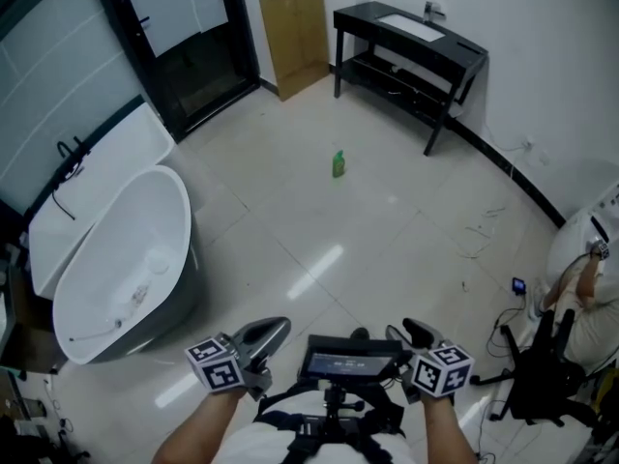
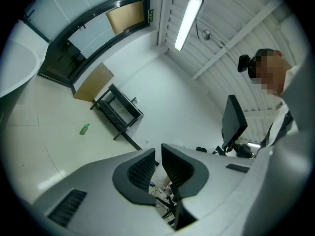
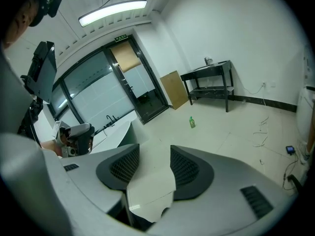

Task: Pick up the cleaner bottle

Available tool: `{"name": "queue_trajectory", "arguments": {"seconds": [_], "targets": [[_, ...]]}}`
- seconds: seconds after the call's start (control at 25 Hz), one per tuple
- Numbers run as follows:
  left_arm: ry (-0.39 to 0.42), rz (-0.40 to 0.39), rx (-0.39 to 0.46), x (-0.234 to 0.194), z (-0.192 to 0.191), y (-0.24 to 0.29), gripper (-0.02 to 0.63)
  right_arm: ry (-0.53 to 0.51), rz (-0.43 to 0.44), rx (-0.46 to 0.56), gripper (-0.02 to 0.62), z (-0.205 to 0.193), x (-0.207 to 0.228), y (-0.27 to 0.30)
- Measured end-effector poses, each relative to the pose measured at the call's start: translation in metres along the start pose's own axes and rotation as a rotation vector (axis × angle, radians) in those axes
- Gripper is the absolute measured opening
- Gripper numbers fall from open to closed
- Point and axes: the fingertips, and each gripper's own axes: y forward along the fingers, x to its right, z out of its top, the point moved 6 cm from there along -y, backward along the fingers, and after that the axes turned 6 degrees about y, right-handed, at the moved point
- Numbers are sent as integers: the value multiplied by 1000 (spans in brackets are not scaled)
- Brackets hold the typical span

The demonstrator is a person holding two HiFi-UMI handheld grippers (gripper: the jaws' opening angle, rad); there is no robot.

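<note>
The approach step is in hand, by my reading: both grippers are held low at six o'clock in the head view, well apart from the cleaner bottle, so the pick-up has not begun. The next move calls for walking forward across the room and bringing one opened claw down around the small upright bottle. The pale tiled floor is glossy and mostly bare, so little seems to stand in the way. A white bathtub fills the nine o'clock side. A black-framed glass door stands at eleven o'clock, and a black console table sits against the wall at one o'clock. A cardboard sheet leans on the wall at twelve o'clock. A seated person is at four o'clock, with loose cables on the floor nearby at three o'clock. The green bottle stands alone at twelve o'clock, just above the middle of the view, between the door side and the table. The left gripper has its jaws drawn nearly together on nothing and would need opening before use. The right gripper has its jaws parted, with only floor showing between them
</note>
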Motion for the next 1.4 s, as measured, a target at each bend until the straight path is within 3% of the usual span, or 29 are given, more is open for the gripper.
{"name": "queue_trajectory", "arguments": {"seconds": [0.64,1.08,1.4], "targets": [[17,-20,27,-11,38,162,32,-29,32,-9,203,110,106,28],[31,27,40,-25,61,201,32,20,66,-9,202,143,137,49],[45,72,64,-48,87,189,32,-9,108,-37,202,167,118,89]]}}
